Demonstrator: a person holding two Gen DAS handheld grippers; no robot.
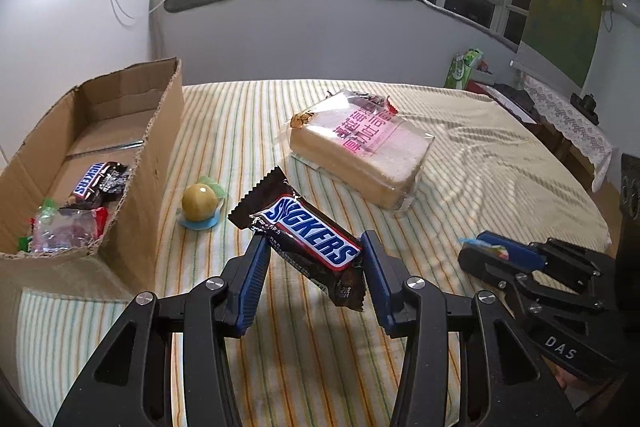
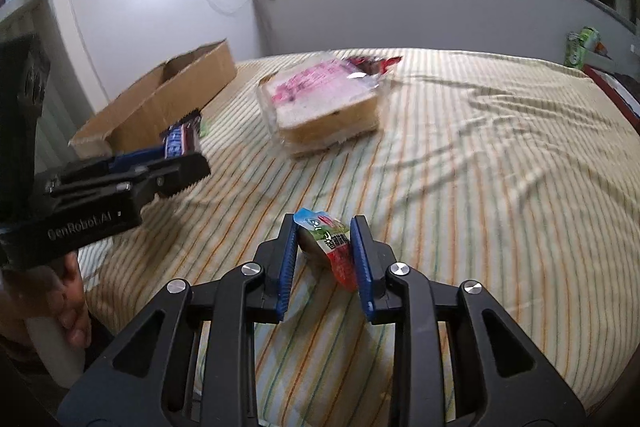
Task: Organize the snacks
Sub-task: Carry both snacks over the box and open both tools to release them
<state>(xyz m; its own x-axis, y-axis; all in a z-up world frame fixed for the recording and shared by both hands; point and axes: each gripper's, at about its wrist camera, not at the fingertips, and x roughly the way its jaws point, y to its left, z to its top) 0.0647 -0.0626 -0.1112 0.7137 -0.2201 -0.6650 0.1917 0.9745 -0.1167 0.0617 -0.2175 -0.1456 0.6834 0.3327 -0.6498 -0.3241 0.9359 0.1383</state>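
My left gripper (image 1: pixel 314 251) has its fingers clamped on a Snickers bar (image 1: pixel 308 233), held tilted above the striped bed cover (image 1: pixel 460 155) — just right of the cardboard box (image 1: pixel 160 147), which already holds another Snickers (image 1: pixel 90 181) and a clear-wrapped snack (image 1: pixel 66 231). My right gripper (image 2: pixel 324 247) pinches a small jelly cup (image 2: pixel 328 247) narrowly between its fingers. A wrapped bread loaf (image 1: pixel 360 155) and a round yellow sweet (image 1: pixel 199 203) lie on the bed — well apart from each other.

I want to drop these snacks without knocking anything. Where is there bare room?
The far half of the cardboard box is bare; its near end is crowded. Striped cloth right of the sandwich pack is free.
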